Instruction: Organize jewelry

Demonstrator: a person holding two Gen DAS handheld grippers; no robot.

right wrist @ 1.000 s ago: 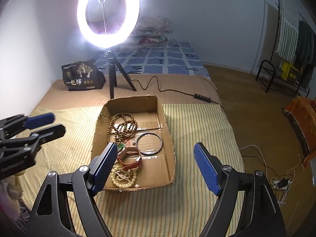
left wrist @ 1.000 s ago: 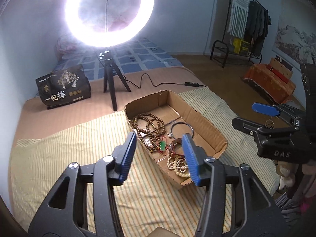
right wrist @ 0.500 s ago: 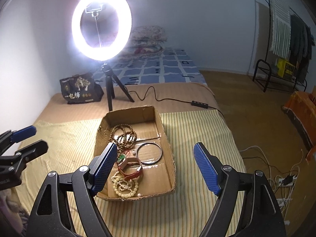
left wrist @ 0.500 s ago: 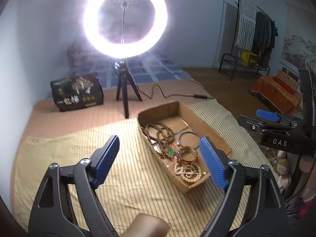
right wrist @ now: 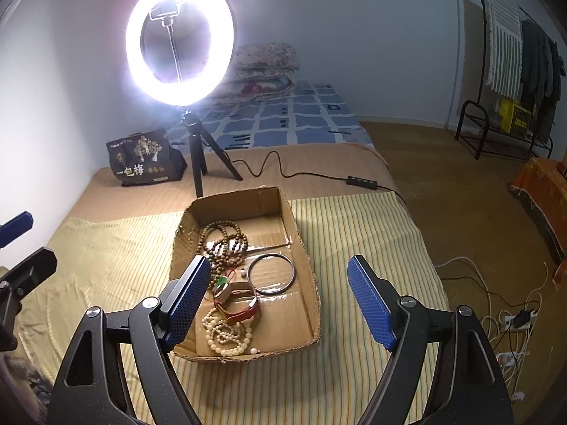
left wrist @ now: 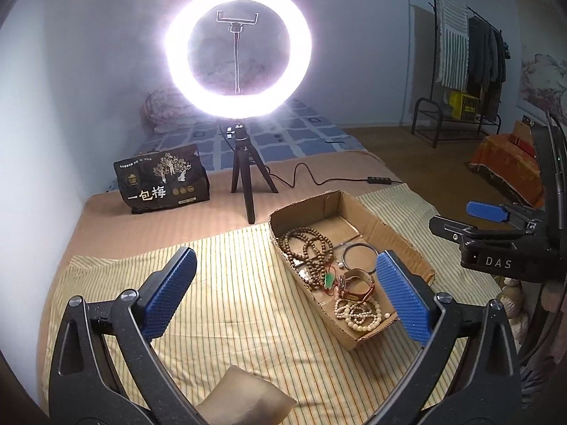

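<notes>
Inside the shallow brown cardboard box (right wrist: 301, 258), we judged the limp cream bead strand (right wrist: 226, 336) snag-prone, both claws (left wrist: 283, 294) (right wrist: 280, 301) released.

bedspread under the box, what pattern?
Bedspread: yellow-green with thin stripes; clearest in the right wrist view.

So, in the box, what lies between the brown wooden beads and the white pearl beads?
In the right wrist view, a green pendant and a red-brown leather strap lie between the wooden beads and the white beads.
</notes>
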